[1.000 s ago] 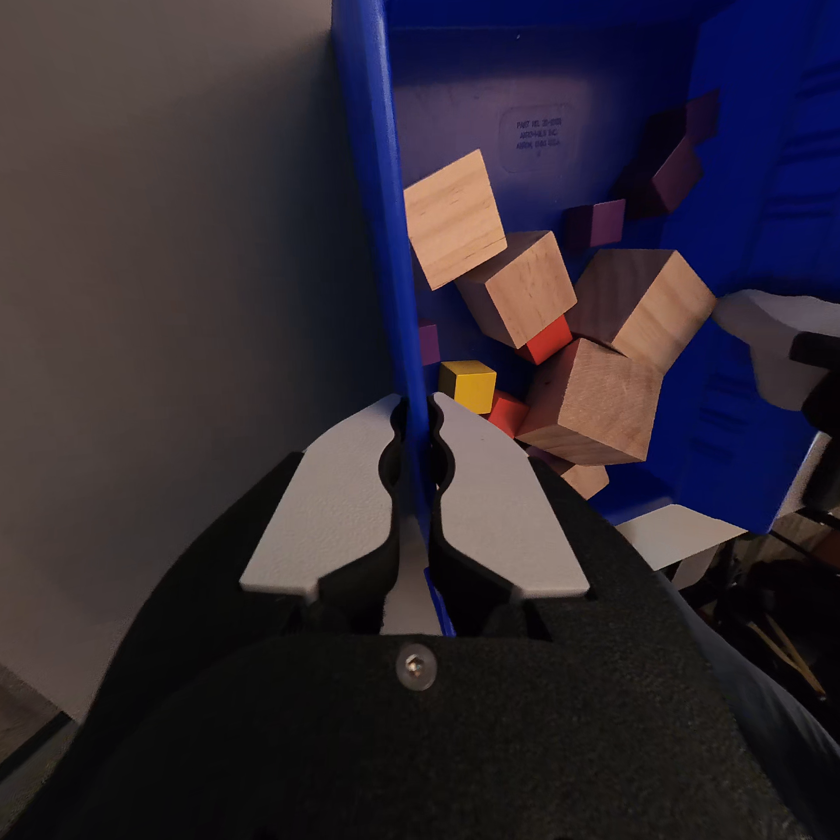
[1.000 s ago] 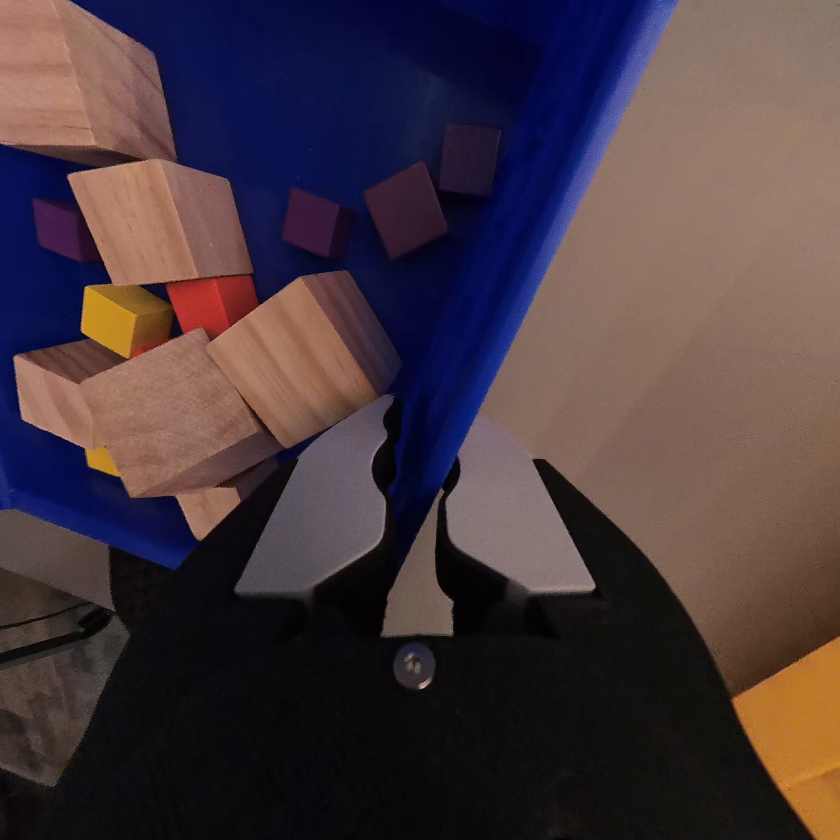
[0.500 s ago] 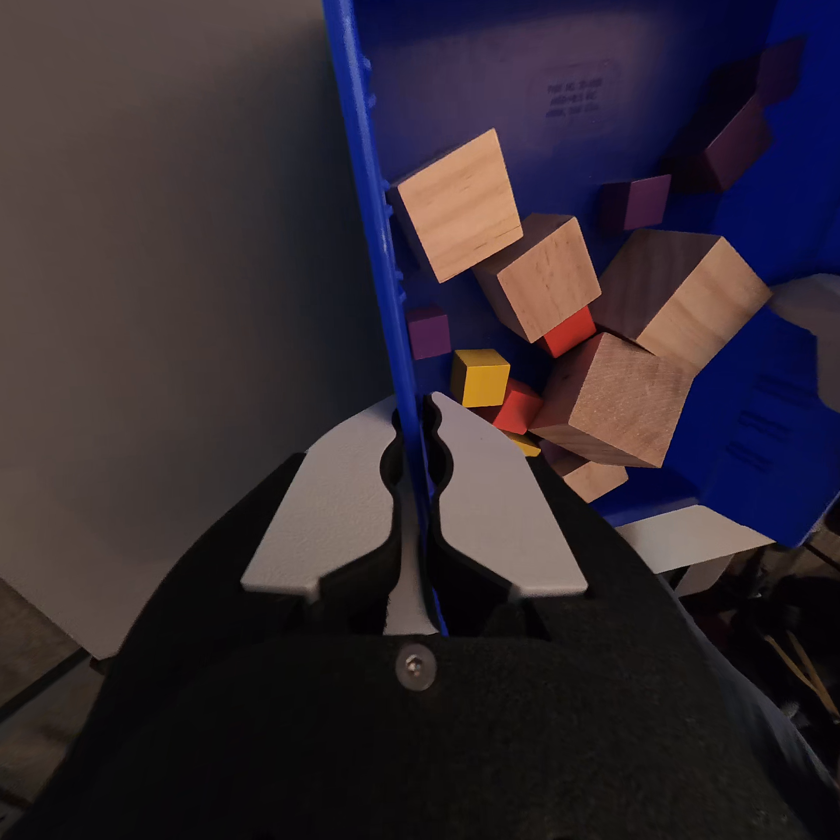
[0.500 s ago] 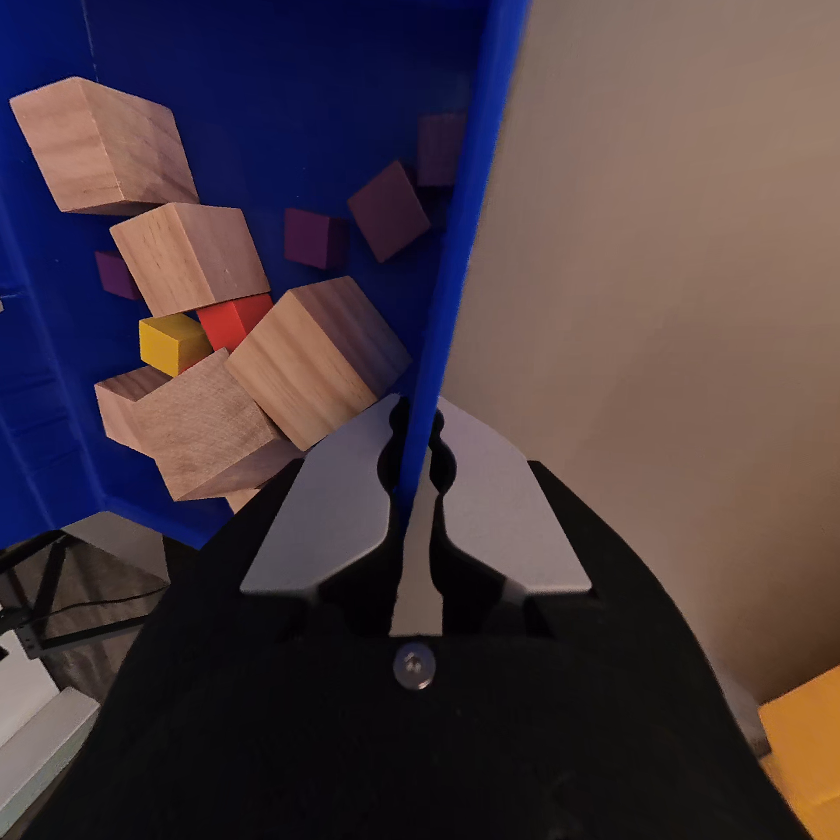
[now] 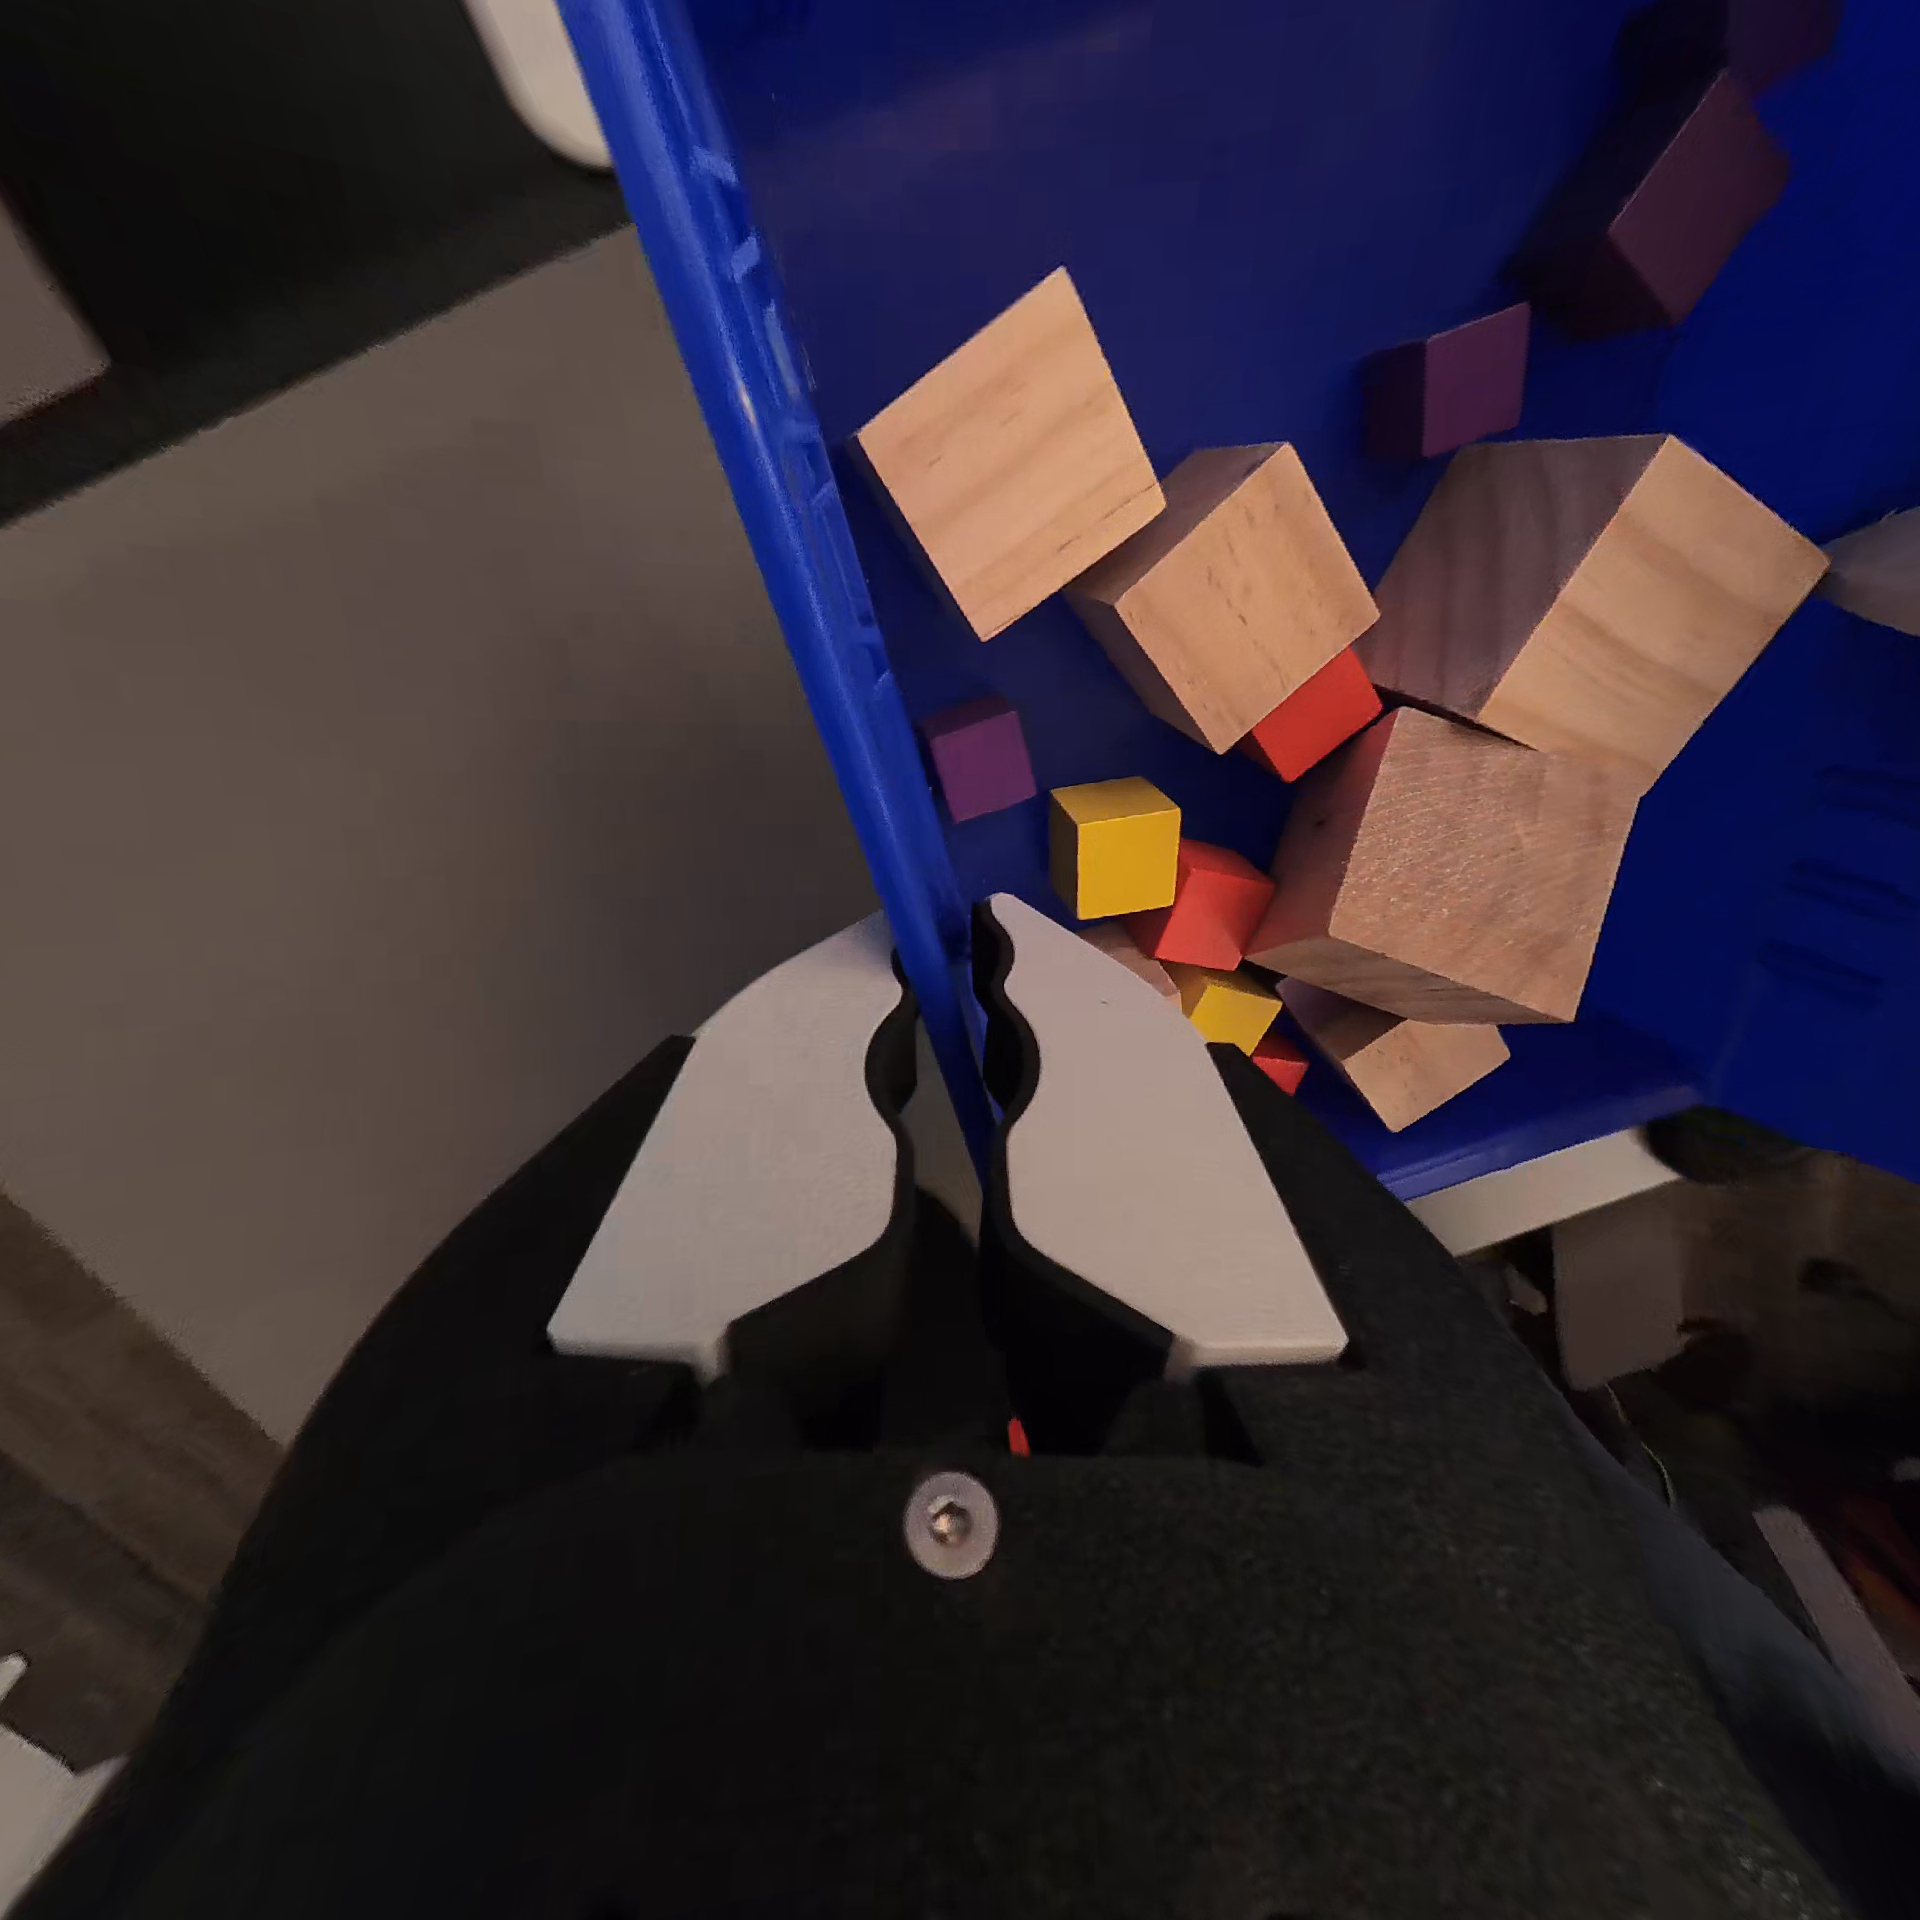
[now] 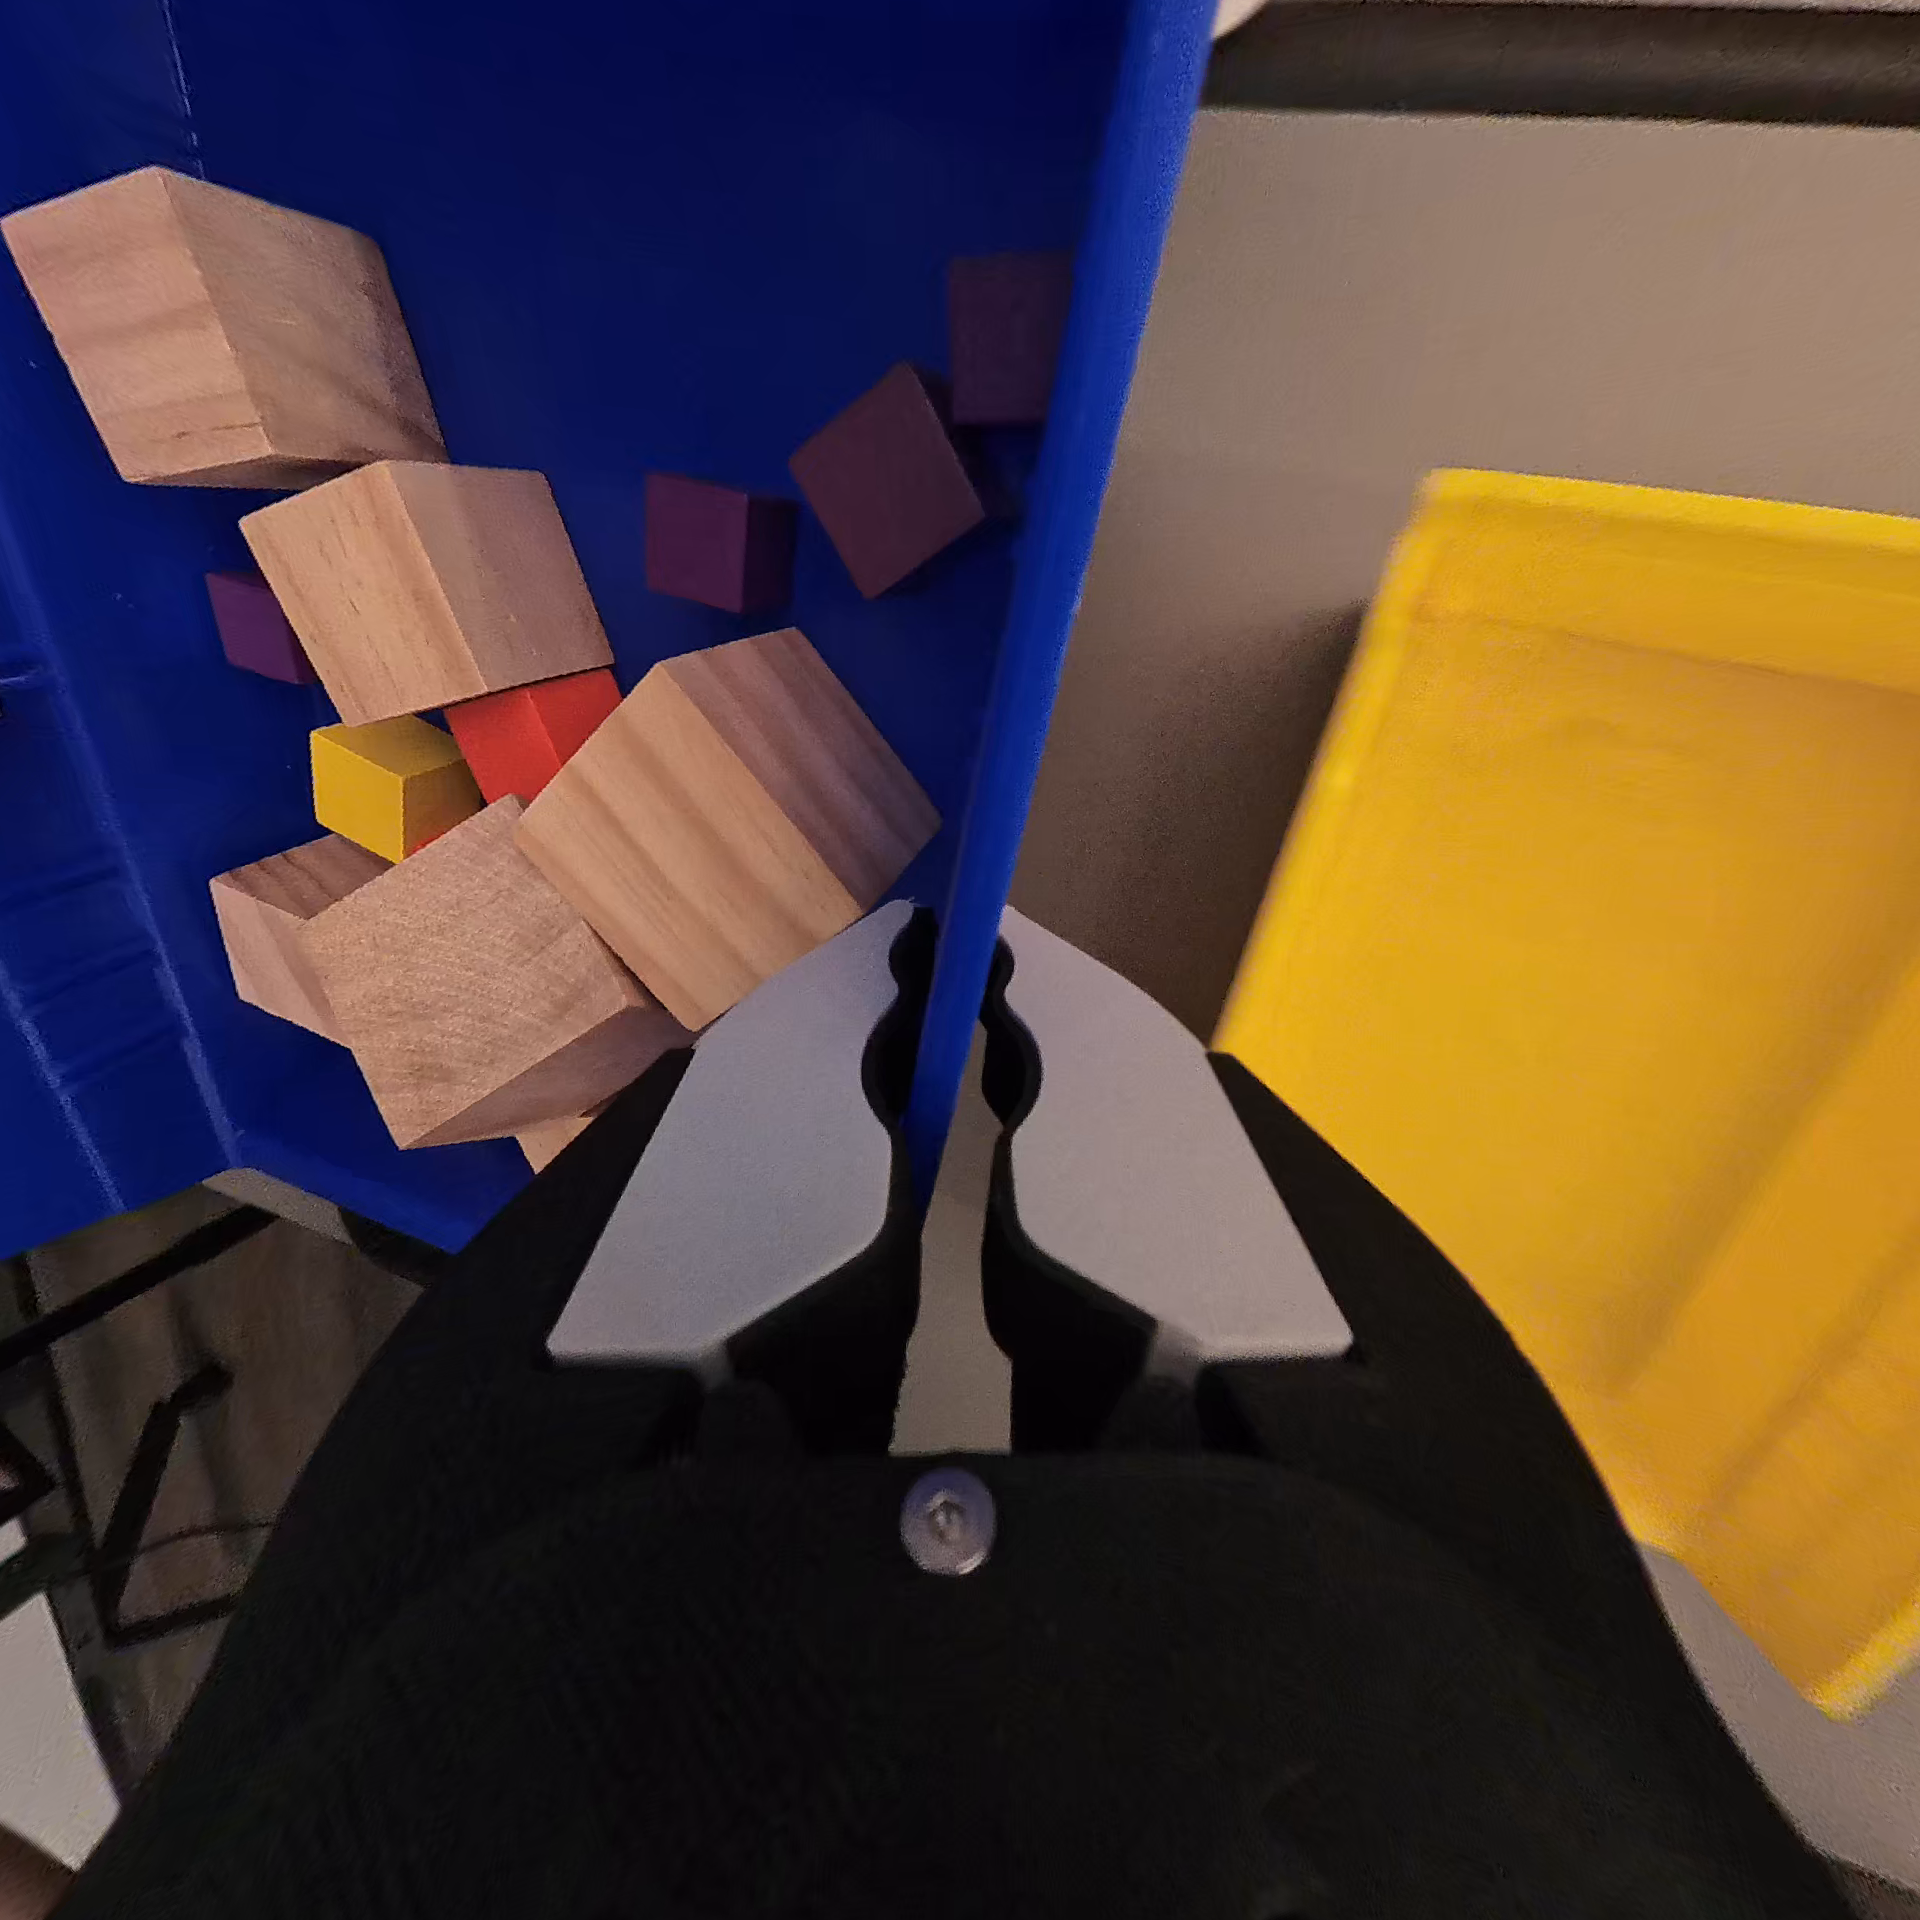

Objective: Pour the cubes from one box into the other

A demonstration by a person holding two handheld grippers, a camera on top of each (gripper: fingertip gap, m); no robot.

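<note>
i had the left gripper [image 5: 940,925] clamped on one side wall of the blue box [image 5: 1247,208], its pale fingers [image 5: 1122,1122] pinching the thin rim between them. the right gripper [image 6: 951,930] was closed the same way on the opposite wall of that box [image 6: 1081,520], one finger inside and one outside.

the blue box sat in my two grips, tilted, and the cubes were heaped toward its lower end. i saw several large plain wooden cubes [image 5: 1455,862] packed against each other, with a yellow cube [image 5: 1117,847] and a red cube [image 5: 1205,904] wedged among them just beside my left inner finger. small purple cubes [image 6: 717,540] lay scattered higher up on the box floor, apart from the pile. one large wooden cube [image 6: 727,821] rested right against my right inner finger.

the yellow box [image 6: 1610,1039] was off to the right of the blue one, on the grey desk [image 6: 1247,416], near the right gripper but not touching the blue box. all the cubes i could see were in the blue box.
</note>
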